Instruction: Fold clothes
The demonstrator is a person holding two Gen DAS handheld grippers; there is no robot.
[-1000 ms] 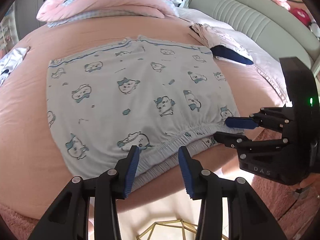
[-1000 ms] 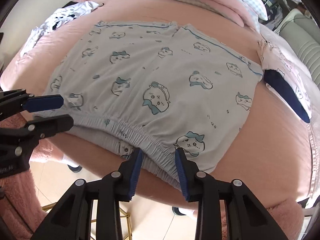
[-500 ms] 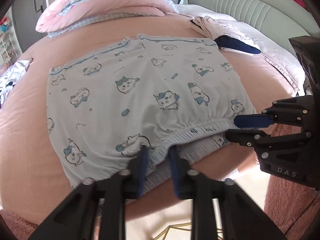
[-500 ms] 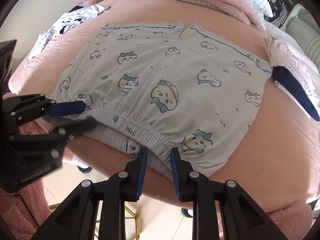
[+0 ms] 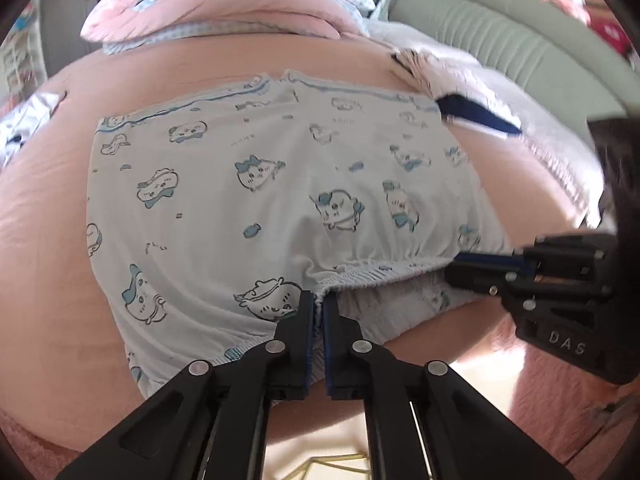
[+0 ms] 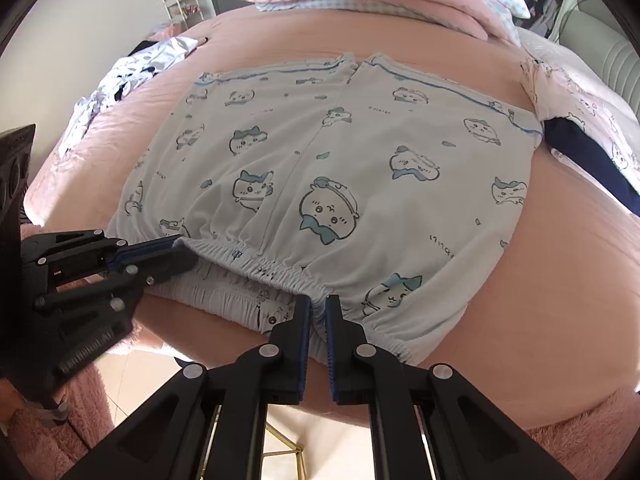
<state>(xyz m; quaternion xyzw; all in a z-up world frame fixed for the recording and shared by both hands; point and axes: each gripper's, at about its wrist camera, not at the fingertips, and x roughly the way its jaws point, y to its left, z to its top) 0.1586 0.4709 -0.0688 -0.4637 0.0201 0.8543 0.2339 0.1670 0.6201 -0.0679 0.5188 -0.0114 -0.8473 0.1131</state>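
A pair of pale blue shorts (image 5: 280,200) with a cartoon animal print lies flat on the pink bed, its elastic waistband at the near edge; it also shows in the right wrist view (image 6: 340,168). My left gripper (image 5: 319,304) is shut on the top layer of the waistband, left of its middle. My right gripper (image 6: 318,308) is shut on the same top layer further right. Each gripper shows in the other's view: the right gripper (image 5: 460,264) and the left gripper (image 6: 176,246). The lower waistband layer hangs loose below.
A pink quilt and pillows (image 5: 224,4) lie at the head of the bed (image 5: 48,216). A folded pink and navy garment (image 6: 588,136) lies right of the shorts. A crumpled white garment (image 6: 132,68) lies at the far left. A green sofa (image 5: 500,28) stands beyond.
Both grippers moved in onto the waistband and closed on its top layer. That layer is now lifted slightly off the lower one.
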